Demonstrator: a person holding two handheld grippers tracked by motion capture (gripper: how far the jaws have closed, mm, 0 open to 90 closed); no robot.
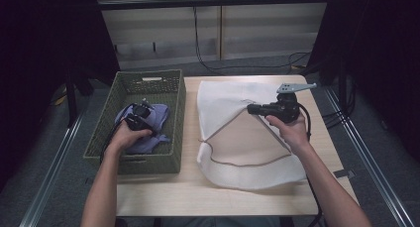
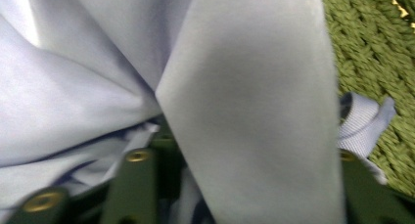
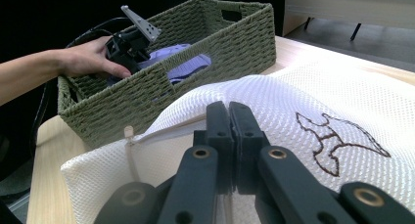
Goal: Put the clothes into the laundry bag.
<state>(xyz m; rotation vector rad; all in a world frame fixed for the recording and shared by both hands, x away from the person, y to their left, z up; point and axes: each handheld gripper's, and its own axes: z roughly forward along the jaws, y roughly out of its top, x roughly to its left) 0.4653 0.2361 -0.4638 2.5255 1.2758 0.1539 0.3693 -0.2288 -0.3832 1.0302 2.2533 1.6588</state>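
The left gripper [image 1: 140,119] is reaching into the basket [image 1: 174,107], its jaws clamping on the lilac garment [image 2: 244,111] lying there, while the right gripper [image 3: 229,117], jaws pressed together on mesh, is lifting the laundry bag [image 1: 225,100] open, so loading is only starting.

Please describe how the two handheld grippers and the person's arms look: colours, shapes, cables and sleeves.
Both grippers, the left gripper and the right gripper, are black, each trailing a black cable. The right one carries a grey three-cornered plate. Its fingers are flat black bars with brass-coloured rivets. The forearms show no sleeves.
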